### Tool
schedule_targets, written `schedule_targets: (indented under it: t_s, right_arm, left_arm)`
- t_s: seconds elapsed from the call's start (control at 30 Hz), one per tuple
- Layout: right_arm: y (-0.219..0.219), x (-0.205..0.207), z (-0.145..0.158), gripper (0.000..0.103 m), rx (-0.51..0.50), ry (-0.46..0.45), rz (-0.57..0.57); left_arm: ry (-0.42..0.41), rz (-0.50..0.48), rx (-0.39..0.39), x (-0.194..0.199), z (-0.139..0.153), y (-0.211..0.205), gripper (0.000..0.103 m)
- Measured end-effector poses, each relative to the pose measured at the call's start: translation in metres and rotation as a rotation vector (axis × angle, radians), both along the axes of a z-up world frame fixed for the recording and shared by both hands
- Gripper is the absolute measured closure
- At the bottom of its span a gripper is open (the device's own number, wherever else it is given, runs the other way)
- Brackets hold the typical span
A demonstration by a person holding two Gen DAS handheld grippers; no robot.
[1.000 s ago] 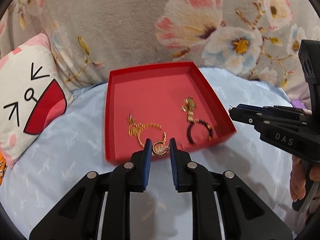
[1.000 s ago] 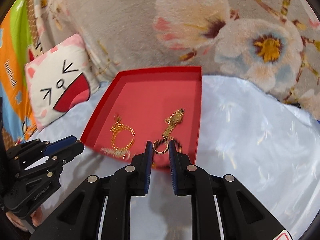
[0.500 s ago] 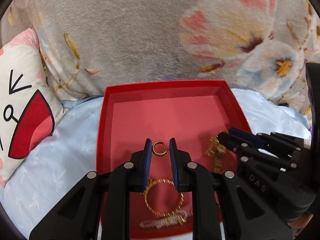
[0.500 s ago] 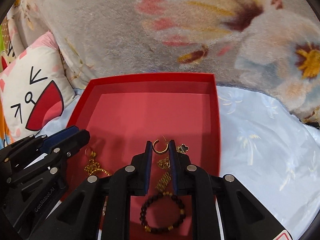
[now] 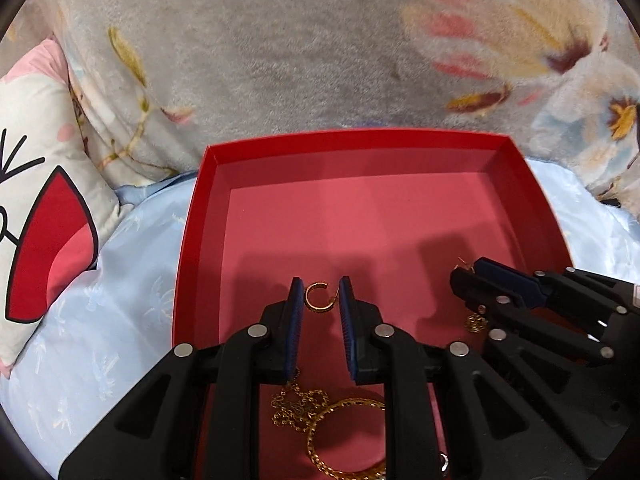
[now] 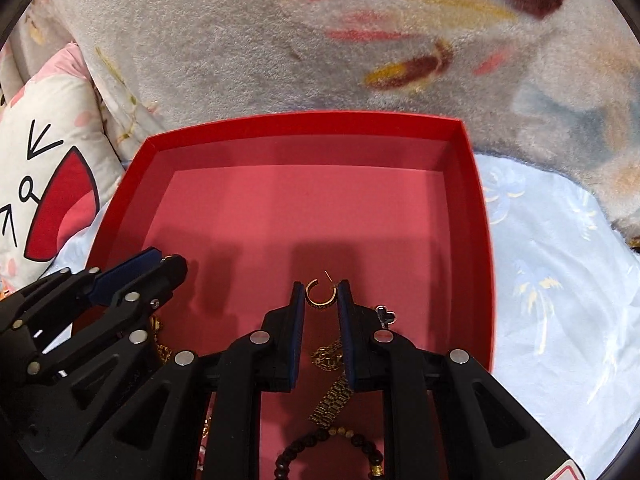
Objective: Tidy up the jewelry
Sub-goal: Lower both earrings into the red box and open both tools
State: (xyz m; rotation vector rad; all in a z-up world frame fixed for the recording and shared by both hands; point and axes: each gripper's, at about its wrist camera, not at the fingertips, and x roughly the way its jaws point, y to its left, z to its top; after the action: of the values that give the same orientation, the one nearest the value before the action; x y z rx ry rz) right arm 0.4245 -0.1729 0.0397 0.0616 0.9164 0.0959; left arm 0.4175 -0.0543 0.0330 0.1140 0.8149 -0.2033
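A red tray (image 5: 352, 140) (image 6: 304, 120) lies on the light blue bedsheet. My left gripper (image 5: 320, 298) hangs over the tray's pink floor, shut on a small gold hoop earring (image 5: 317, 303). Beside it on the right, my right gripper (image 6: 321, 298) (image 5: 472, 276) is shut on a second gold hoop earring (image 6: 320, 295) with a thin post. From the right wrist, the left gripper (image 6: 168, 266) shows at the left. Under the grippers lie a gold chain hoop (image 5: 344, 432), a gold bar pendant (image 6: 332, 404) and a black bead bracelet (image 6: 328, 448).
A cat-face pillow (image 5: 44, 220) (image 6: 48, 184) leans left of the tray. A grey floral blanket (image 5: 280, 48) rises right behind the tray's far wall. A small clover charm (image 6: 386, 314) lies by my right finger. The far half of the tray floor holds nothing.
Both grippers moved forward from the tray's near edge to over its middle and sank lower, each still holding its earring. The jewelry in the tray now lies beneath them.
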Motion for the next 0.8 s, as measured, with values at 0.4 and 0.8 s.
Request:
schedule_targets:
  t_s: [0.4, 0.8]
  right_arm:
    - [0.0, 0.002, 0.001, 0.086, -0.005, -0.005, -0.003]
    - [-0.008, -0.022, 0.021, 0.082, -0.001, -0.06, -0.012]
  left_arm:
    - [-0.001, 0.028, 0.005, 0.005, -0.005, 0.004, 0.085]
    - [-0.052, 0.037, 0.009, -0.018, 0.02, -0.002, 0.074]
